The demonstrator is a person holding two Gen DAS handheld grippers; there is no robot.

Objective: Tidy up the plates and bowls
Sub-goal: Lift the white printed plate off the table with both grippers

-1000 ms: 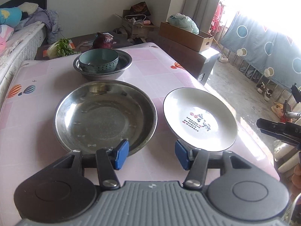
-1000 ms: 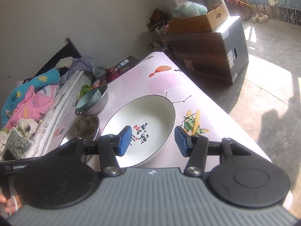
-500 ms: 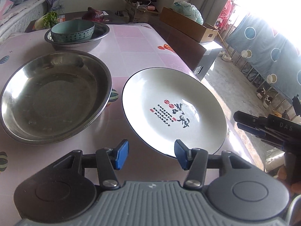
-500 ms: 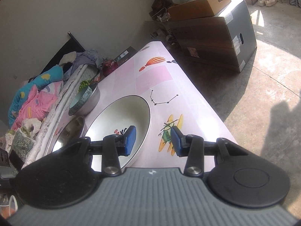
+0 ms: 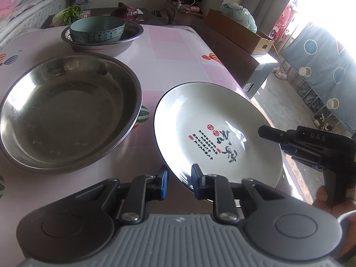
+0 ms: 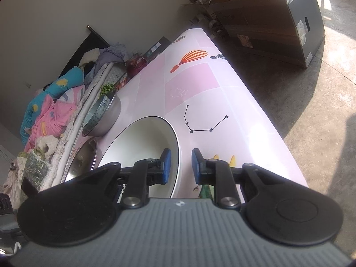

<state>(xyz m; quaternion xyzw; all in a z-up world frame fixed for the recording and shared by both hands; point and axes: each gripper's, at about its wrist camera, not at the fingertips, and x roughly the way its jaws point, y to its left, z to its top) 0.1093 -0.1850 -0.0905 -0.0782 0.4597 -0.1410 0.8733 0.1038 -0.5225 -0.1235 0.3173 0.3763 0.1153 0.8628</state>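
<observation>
- left gripper (image 5: 179, 181): jaws parted, astride the white plate (image 5: 213, 131) rim at 6 o'clock.
- right gripper (image 6: 180, 165): parted, straddling the plate's 3 o'clock rim.

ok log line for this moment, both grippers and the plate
left gripper: open, straddling near rim of white ceramic plate with calligraphy | right gripper: open, straddling its right rim | plate: on pink table
</observation>
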